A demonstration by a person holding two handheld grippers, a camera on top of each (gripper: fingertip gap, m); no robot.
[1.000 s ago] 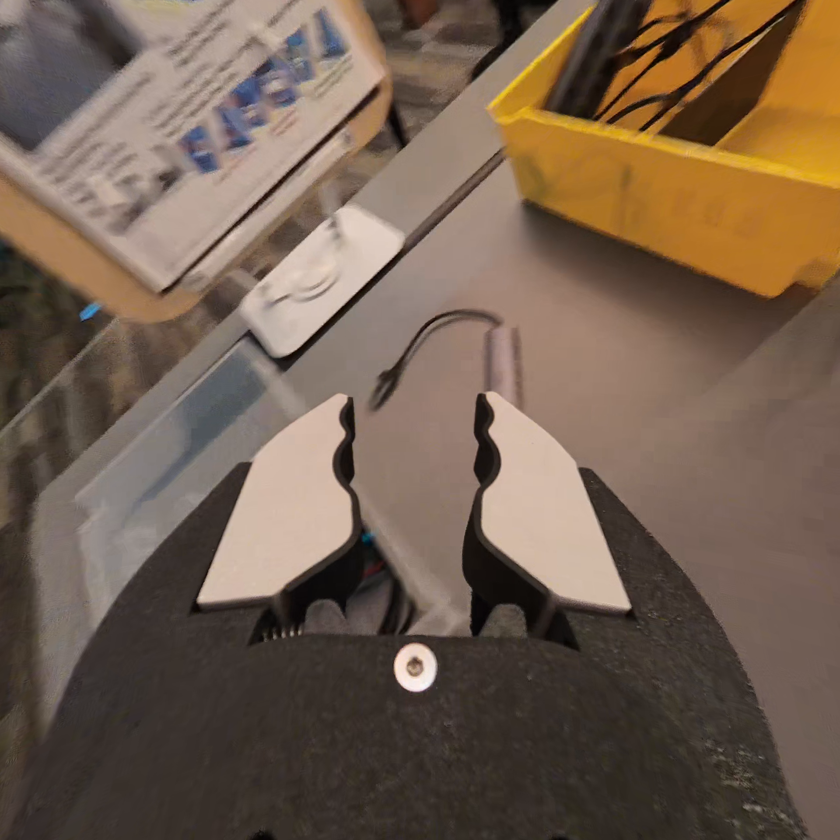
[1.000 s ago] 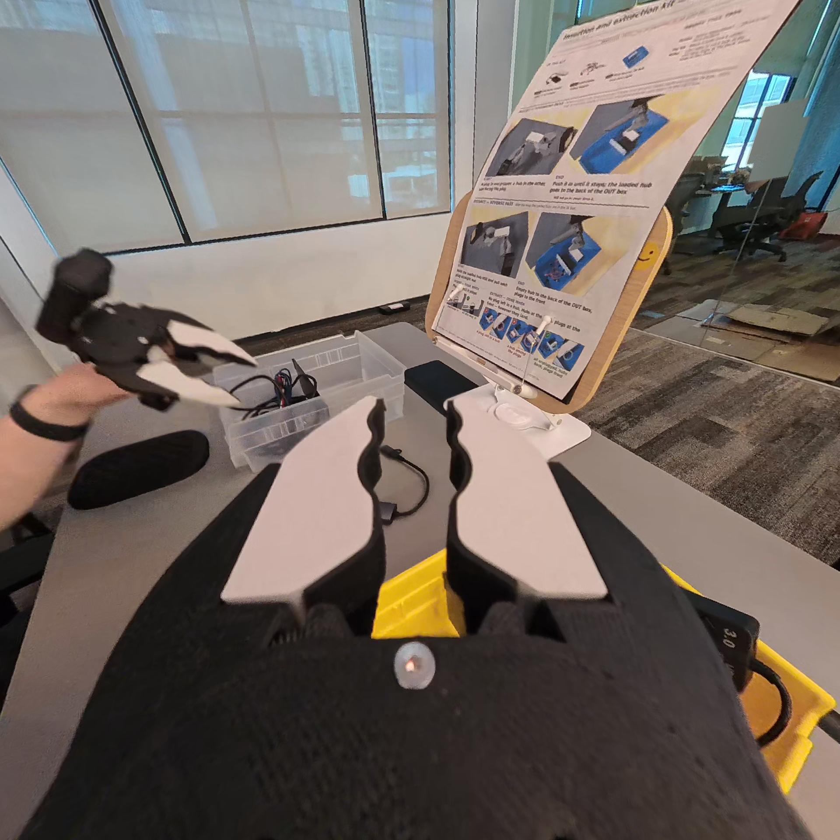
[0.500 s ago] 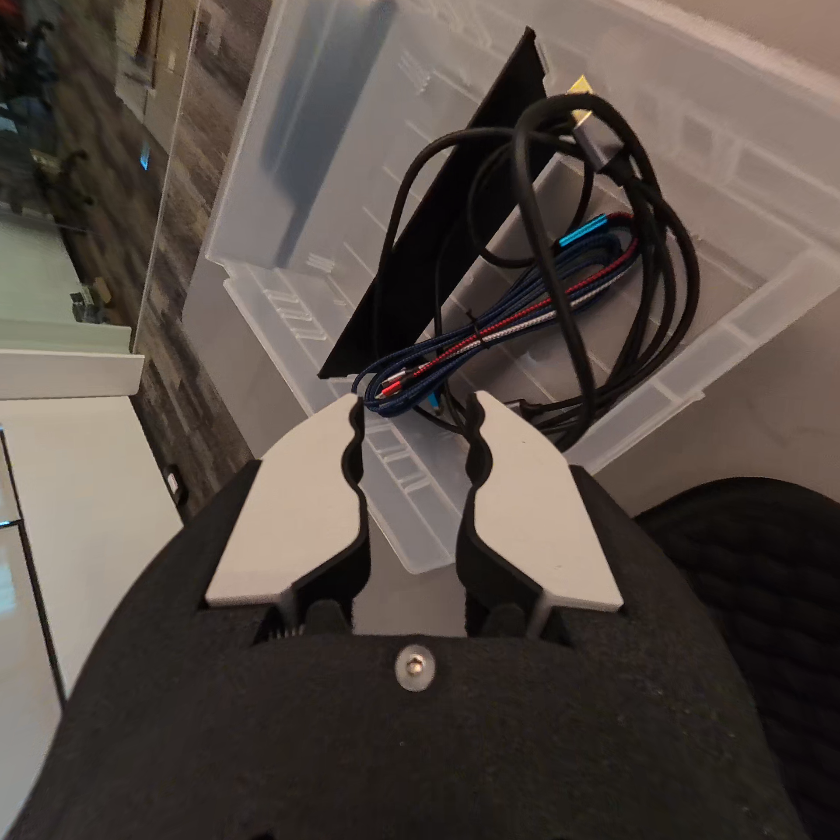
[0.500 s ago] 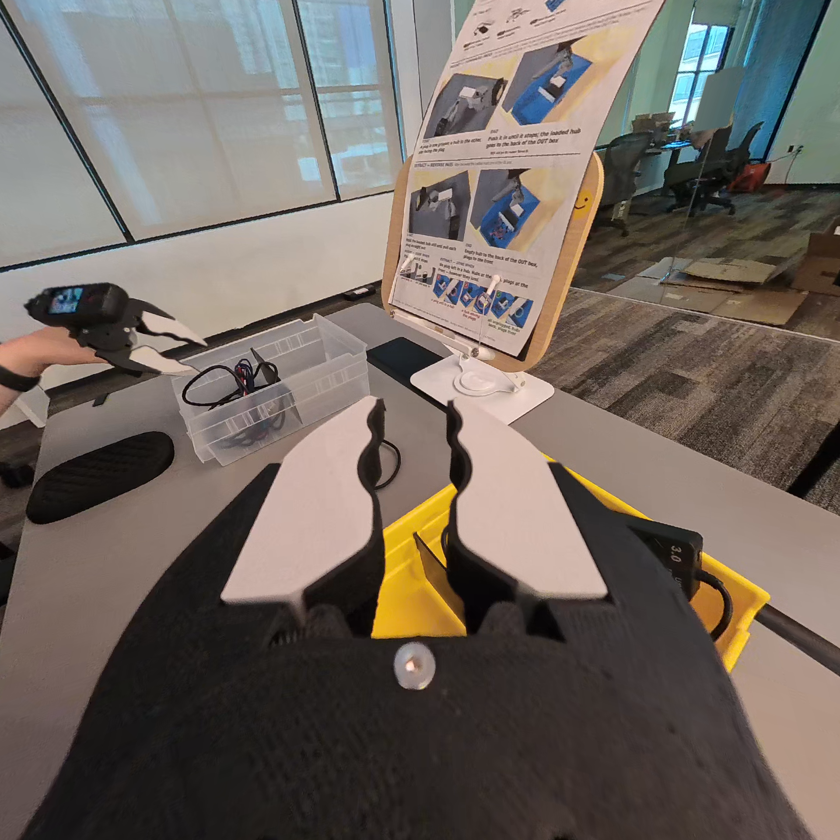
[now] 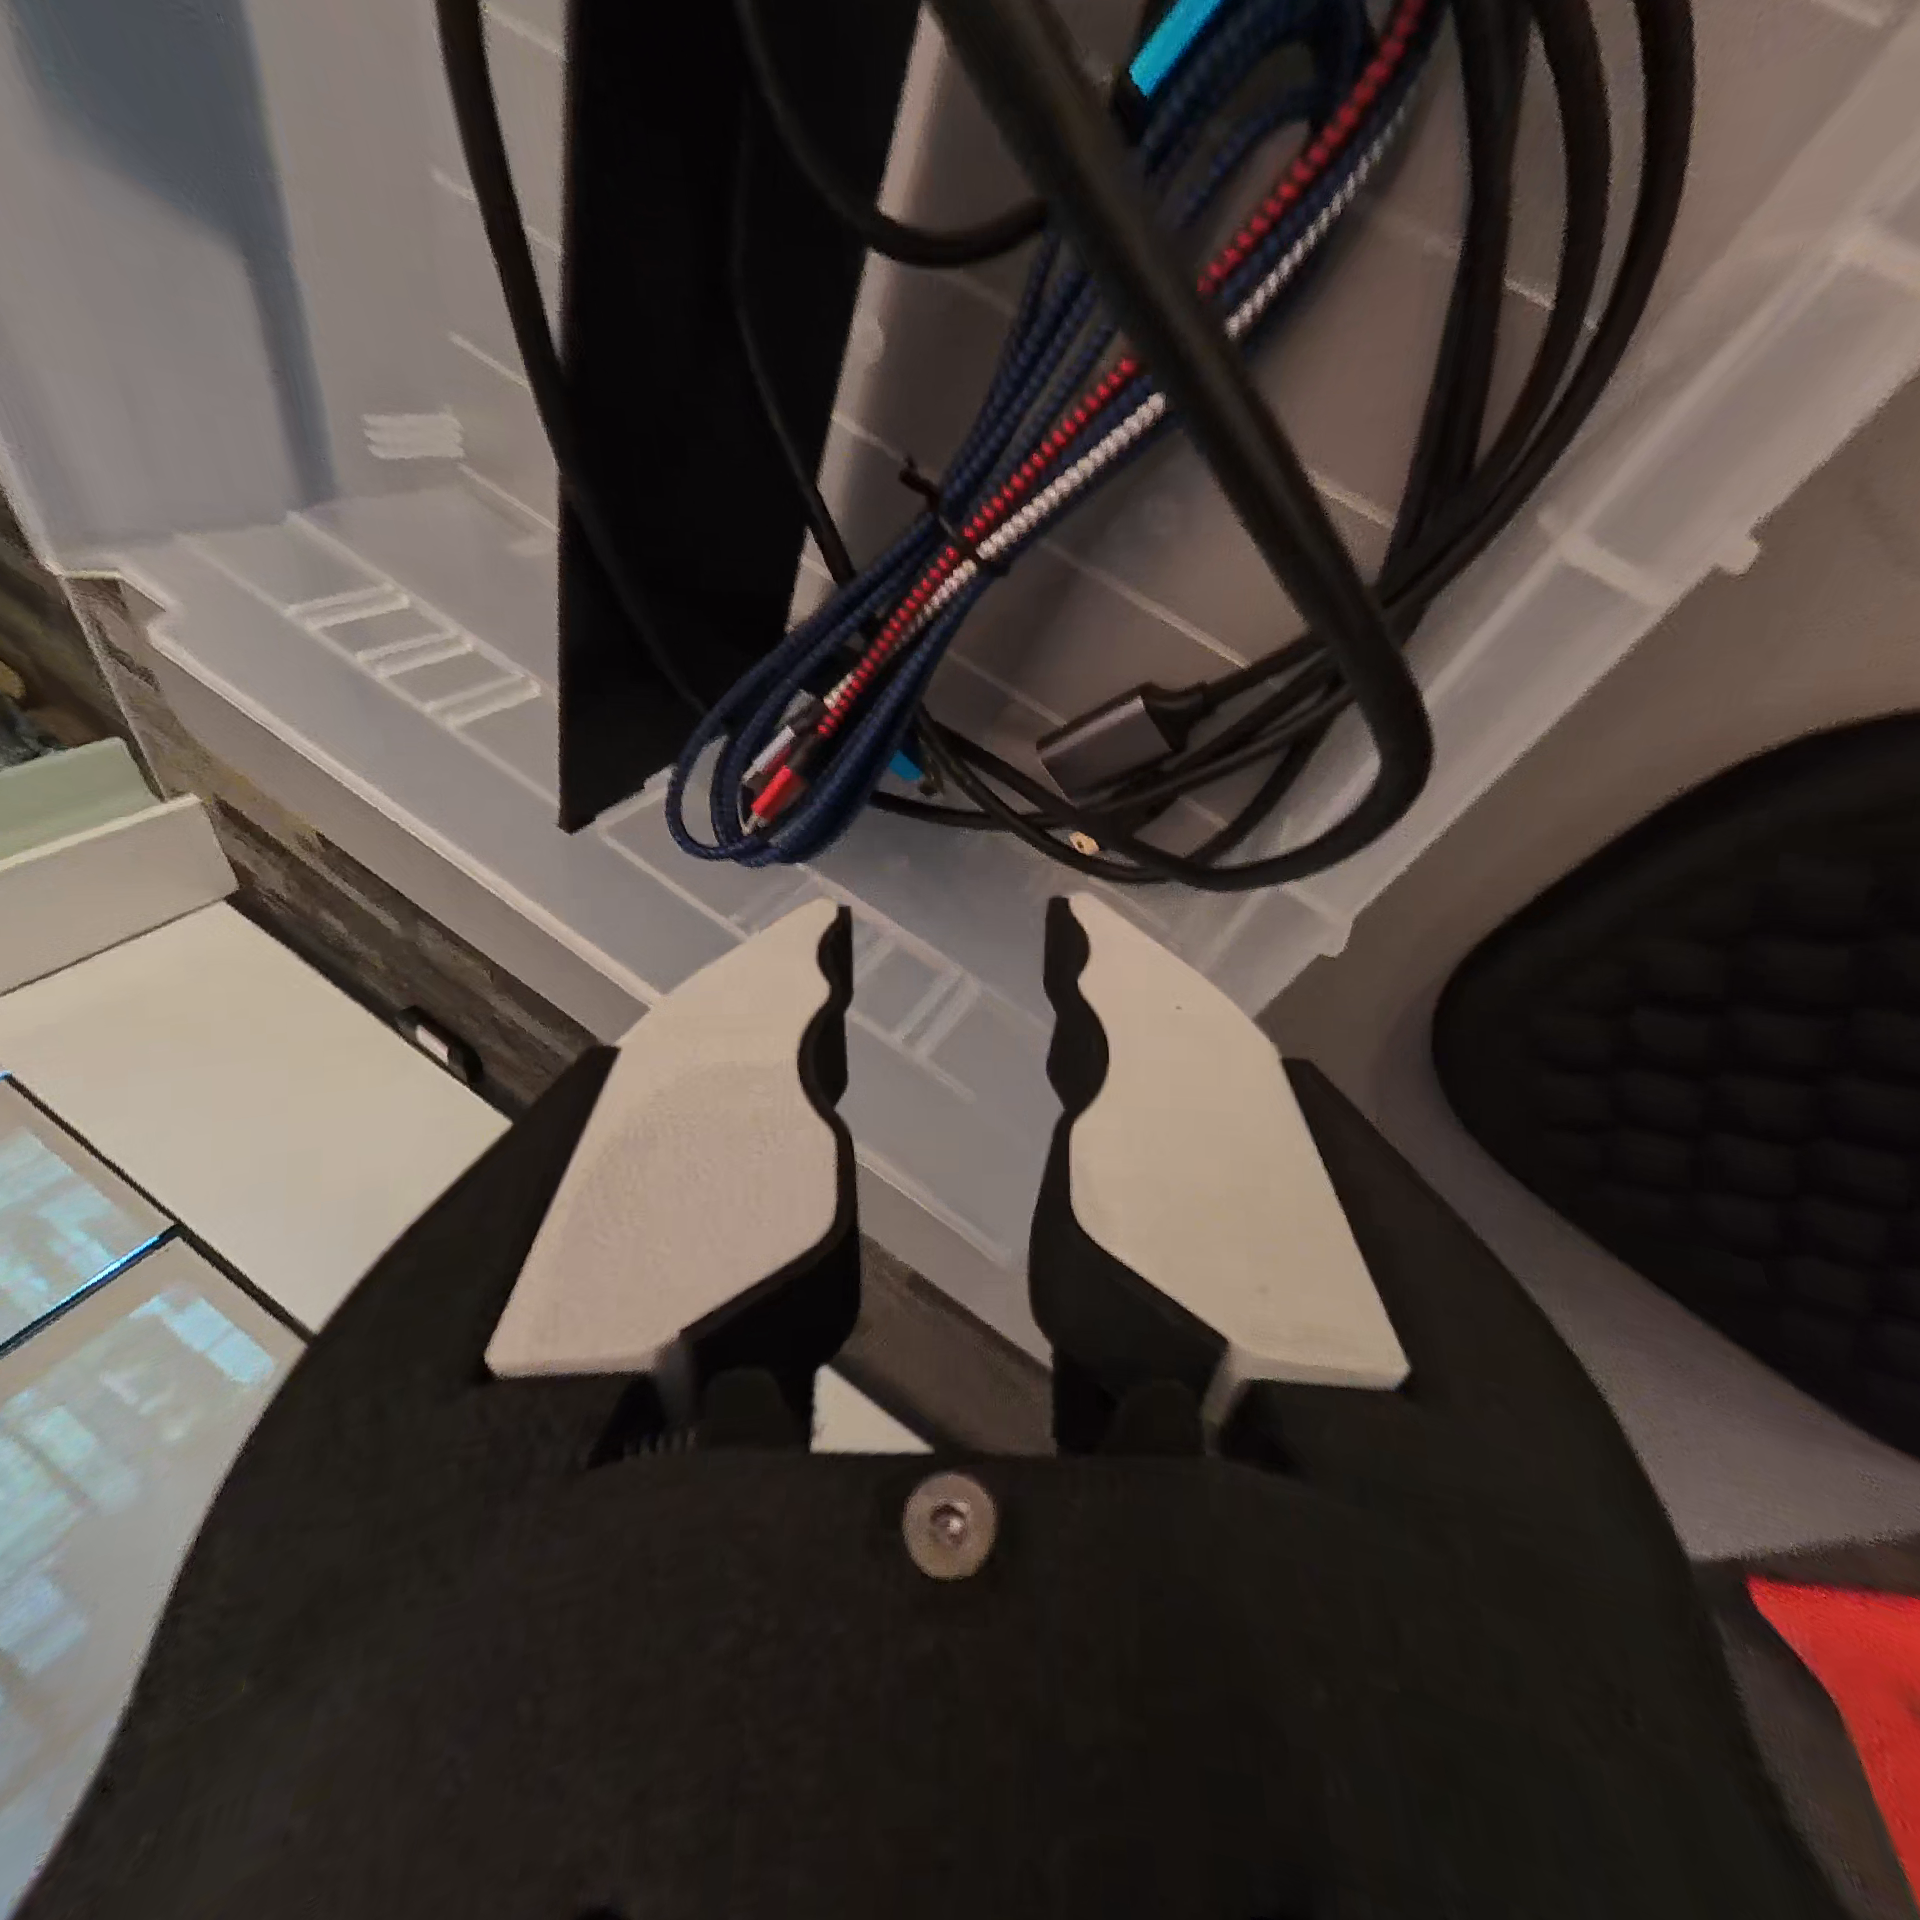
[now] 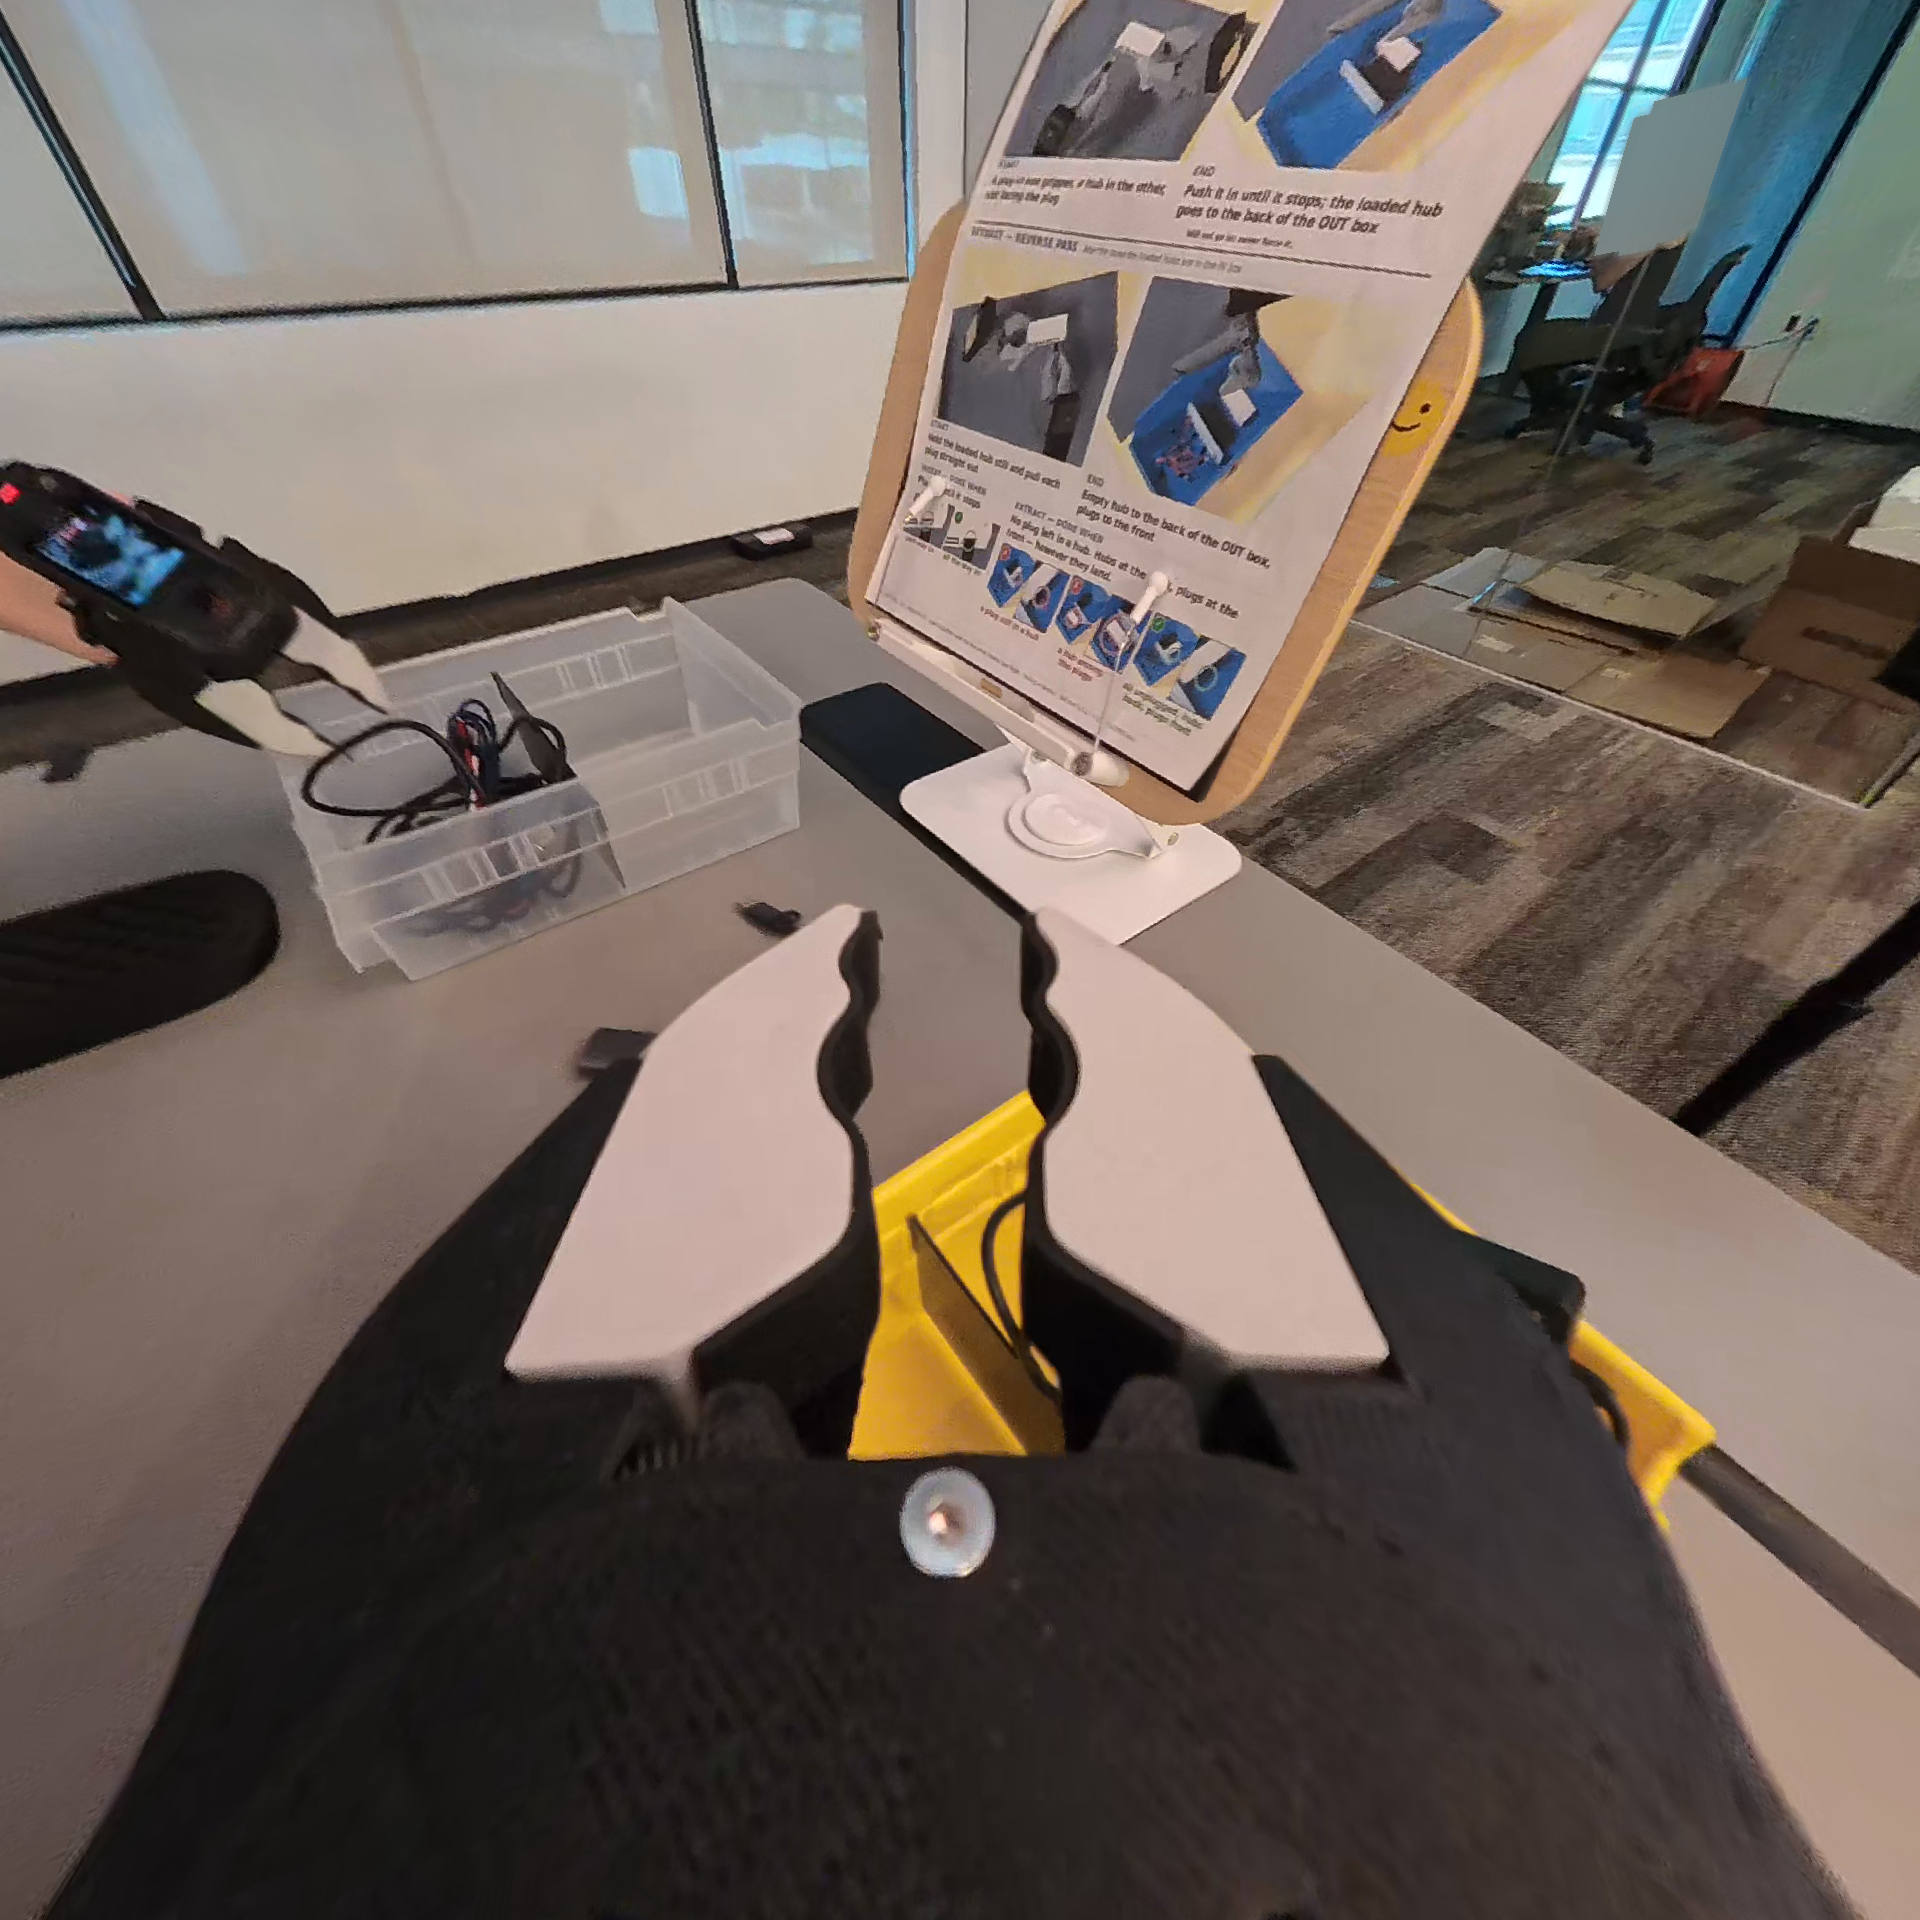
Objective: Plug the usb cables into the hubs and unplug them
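1. The left gripper [image 5: 945,914] sits at lower centre of its view with its fingers apart and nothing between them, poised over the near rim of a clear plastic bin [image 5: 1621,582].
2. Inside that bin, in the upper half of the frame, lie coiled usb cables [image 5: 1049,488]: black ones, and a blue braided bundle with red and white strands; a grey plug [image 5: 1101,743] shows at centre right.
3. A black divider [image 5: 675,416] stands in the bin at upper centre.
4. The right gripper [image 6: 951,925] fills the lower frame, fingers spread and empty, above a yellow bin [image 6: 935,1340] on the grey tabletop [image 6: 312,1143].
5. An instruction sheet on a stand [image 6: 1174,416] stands at upper right.
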